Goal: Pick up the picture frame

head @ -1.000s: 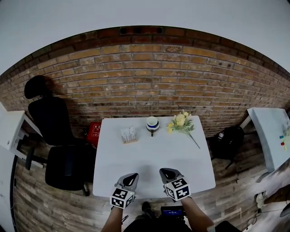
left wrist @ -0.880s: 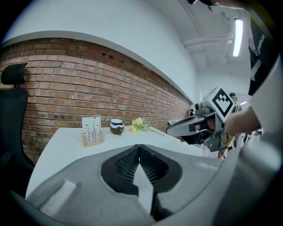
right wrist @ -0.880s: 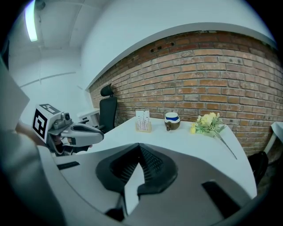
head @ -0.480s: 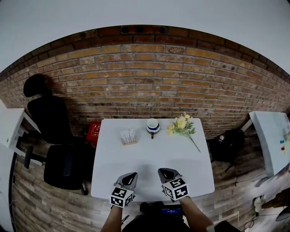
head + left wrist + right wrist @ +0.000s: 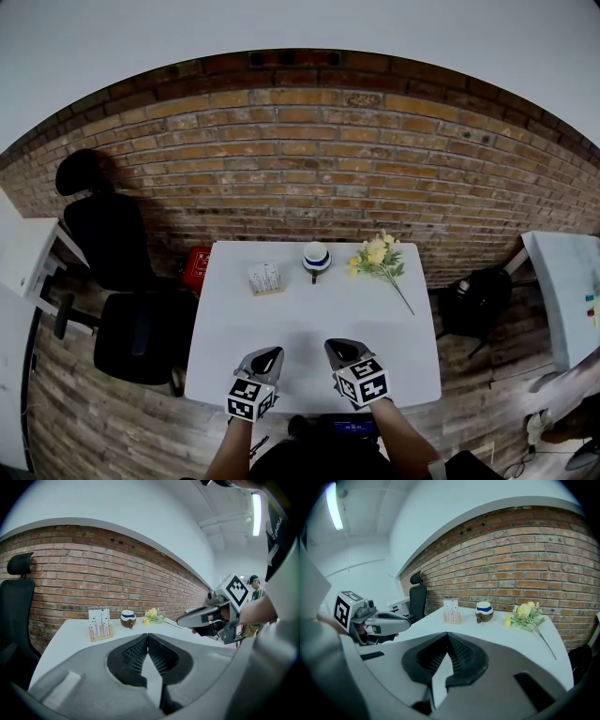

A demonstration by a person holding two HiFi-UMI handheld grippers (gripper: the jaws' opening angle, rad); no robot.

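From the head view, your left gripper (image 5: 265,355) and right gripper (image 5: 339,349) hover over the near edge of the white table (image 5: 309,319), and your forearms are cut off at the bottom. The picture frame (image 5: 265,278) stands upright at the far left of the table, well apart from both grippers, with a cup (image 5: 316,257) and yellow flowers (image 5: 377,255) to its right. Its print is too small to make out here. A red thing (image 5: 195,269) is half hidden behind the table. In the left gripper view your jaws are pressed together on nothing, and the gripper body blocks the near tabletop. Right gripper view, same deal: jaws closed, empty, frame far ahead.
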